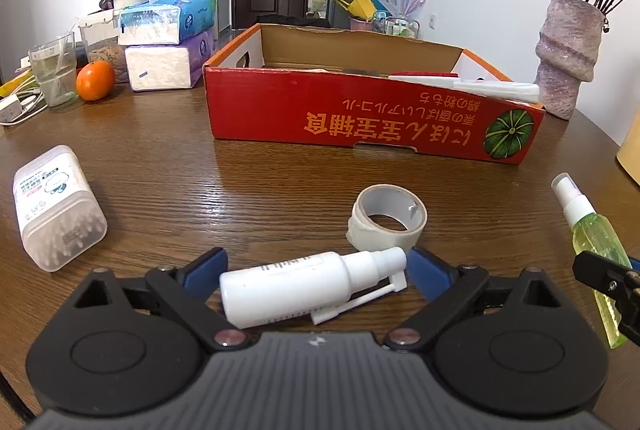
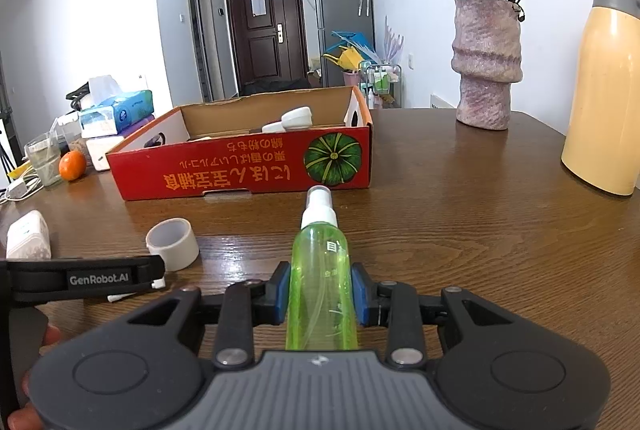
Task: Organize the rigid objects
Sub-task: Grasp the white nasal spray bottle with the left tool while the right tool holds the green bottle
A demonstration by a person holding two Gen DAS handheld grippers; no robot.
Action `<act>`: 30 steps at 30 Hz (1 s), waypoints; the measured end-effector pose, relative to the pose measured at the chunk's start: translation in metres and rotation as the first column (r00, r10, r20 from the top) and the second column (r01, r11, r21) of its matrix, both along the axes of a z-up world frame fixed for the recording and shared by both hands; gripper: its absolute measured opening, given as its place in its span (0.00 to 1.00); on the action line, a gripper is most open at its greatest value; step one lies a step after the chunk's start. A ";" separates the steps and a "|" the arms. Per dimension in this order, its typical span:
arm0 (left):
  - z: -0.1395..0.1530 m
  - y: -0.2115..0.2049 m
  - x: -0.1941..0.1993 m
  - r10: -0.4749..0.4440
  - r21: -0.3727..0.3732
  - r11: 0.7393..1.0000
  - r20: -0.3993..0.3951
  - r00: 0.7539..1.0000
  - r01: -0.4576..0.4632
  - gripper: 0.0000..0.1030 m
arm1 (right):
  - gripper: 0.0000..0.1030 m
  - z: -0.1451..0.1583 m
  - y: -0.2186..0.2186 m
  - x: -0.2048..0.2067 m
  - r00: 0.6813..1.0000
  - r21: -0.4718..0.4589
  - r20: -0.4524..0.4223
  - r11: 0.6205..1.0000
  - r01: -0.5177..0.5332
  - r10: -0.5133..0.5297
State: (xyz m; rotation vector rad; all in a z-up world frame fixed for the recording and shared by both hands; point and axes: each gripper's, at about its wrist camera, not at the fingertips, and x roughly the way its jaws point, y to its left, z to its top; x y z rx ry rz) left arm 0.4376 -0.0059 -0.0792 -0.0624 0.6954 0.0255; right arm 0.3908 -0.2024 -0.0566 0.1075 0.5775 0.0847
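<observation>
A white spray bottle point(image 1: 296, 286) lies crosswise on the wooden table between the jaws of my left gripper point(image 1: 316, 270). The blue pads meet its base and its nozzle end. My right gripper point(image 2: 322, 294) is shut on a green spray bottle point(image 2: 320, 270), whose nozzle points toward the red cardboard box point(image 2: 240, 170). That green bottle point(image 1: 596, 234) shows at the right edge of the left wrist view. A roll of white tape point(image 1: 386, 218) rests just beyond the white bottle. A clear tub of cotton swabs point(image 1: 56, 206) lies at the left. The box point(image 1: 360, 118) holds several white items.
A pink vase point(image 2: 486, 70) with dried roses stands behind the box at the right, and a yellow jug point(image 2: 604, 90) is further right. Tissue packs point(image 1: 168, 42), an orange point(image 1: 95, 80), a glass point(image 1: 54, 74) and cables crowd the far left.
</observation>
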 end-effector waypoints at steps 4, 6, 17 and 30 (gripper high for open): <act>-0.001 -0.002 0.000 -0.022 0.006 1.000 -0.013 1.000 0.022 0.62 | 0.29 0.001 -0.001 -0.002 1.000 0.001 0.009 1.000 -0.002 0.002; -0.001 -0.002 -0.002 -0.028 0.011 1.000 -0.011 1.000 0.028 0.58 | 0.29 0.001 -0.001 -0.002 1.000 0.001 0.011 1.000 -0.003 0.003; 0.004 0.008 -0.013 -0.018 -0.011 1.000 -0.004 1.000 0.018 0.85 | 0.29 0.004 -0.005 -0.005 1.000 0.018 0.023 1.000 0.004 -0.004; -0.001 0.002 -0.004 -0.091 -0.003 0.996 0.008 0.996 0.091 0.28 | 0.29 0.004 -0.004 -0.006 1.000 0.018 0.027 1.000 -0.009 0.009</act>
